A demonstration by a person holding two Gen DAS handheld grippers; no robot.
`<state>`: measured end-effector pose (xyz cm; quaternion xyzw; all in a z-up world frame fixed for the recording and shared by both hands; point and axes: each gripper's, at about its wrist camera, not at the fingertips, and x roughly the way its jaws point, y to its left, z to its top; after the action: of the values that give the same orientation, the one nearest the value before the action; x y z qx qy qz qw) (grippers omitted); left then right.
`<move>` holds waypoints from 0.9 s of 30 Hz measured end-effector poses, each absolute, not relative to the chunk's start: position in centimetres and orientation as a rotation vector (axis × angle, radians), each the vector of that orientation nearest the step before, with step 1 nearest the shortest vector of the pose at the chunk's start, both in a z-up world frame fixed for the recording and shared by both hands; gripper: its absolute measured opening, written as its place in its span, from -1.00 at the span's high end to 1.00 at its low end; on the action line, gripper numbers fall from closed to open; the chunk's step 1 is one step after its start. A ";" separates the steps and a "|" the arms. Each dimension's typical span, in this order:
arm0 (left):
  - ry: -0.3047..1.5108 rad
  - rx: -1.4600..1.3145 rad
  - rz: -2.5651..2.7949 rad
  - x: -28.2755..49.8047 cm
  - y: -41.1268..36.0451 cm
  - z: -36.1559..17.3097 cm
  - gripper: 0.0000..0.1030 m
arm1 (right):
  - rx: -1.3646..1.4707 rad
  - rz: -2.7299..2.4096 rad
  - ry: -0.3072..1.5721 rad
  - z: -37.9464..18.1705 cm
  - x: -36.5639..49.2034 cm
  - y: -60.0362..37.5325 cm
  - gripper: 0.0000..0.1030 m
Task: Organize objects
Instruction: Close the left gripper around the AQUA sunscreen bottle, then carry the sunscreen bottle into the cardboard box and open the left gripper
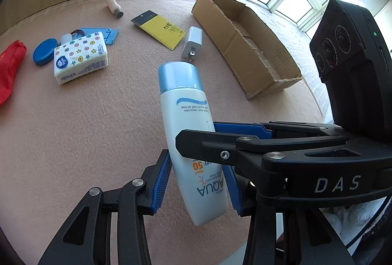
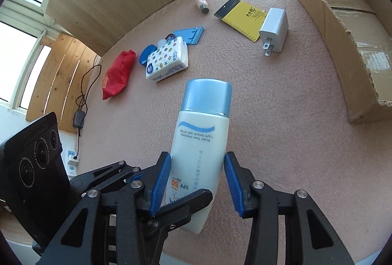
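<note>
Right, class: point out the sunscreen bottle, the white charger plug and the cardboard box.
sunscreen bottle [image 2: 201, 132]: right wrist view, on the white body below the blue cap.
white charger plug [image 2: 274, 25]: right wrist view, on its white housing.
cardboard box [image 1: 247, 54]: left wrist view, on its near side wall.

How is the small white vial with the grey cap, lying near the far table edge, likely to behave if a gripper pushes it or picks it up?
The vial lies on its side and looks cylindrical, so a push would probably roll it, though the textured pink table may slow that. Being small, it is likely light. Its smooth, narrow body might slip from the pads unless centred.
</note>
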<state>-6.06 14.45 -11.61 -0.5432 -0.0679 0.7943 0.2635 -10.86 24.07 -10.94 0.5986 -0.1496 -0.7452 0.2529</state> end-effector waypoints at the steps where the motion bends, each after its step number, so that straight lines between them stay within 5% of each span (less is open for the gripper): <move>1: -0.180 -1.452 2.153 -6.3 15.0 -11.1 0.10 | 1.615 -2.035 -0.414 -10.4 -11.2 24.6 0.19; 15: -0.135 -1.305 2.162 -12.3 25.3 -6.0 0.13 | 1.494 -2.210 -0.454 -5.2 -16.6 34.1 0.19; 27: -0.134 -1.338 2.132 -16.7 33.1 -7.7 0.12 | 1.516 -2.273 -0.514 -6.4 -20.3 40.2 0.19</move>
<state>-16.73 33.10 -7.73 -0.5054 -0.0508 0.8054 0.3055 -20.32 40.24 -6.38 0.5363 -0.1818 -0.8043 0.1798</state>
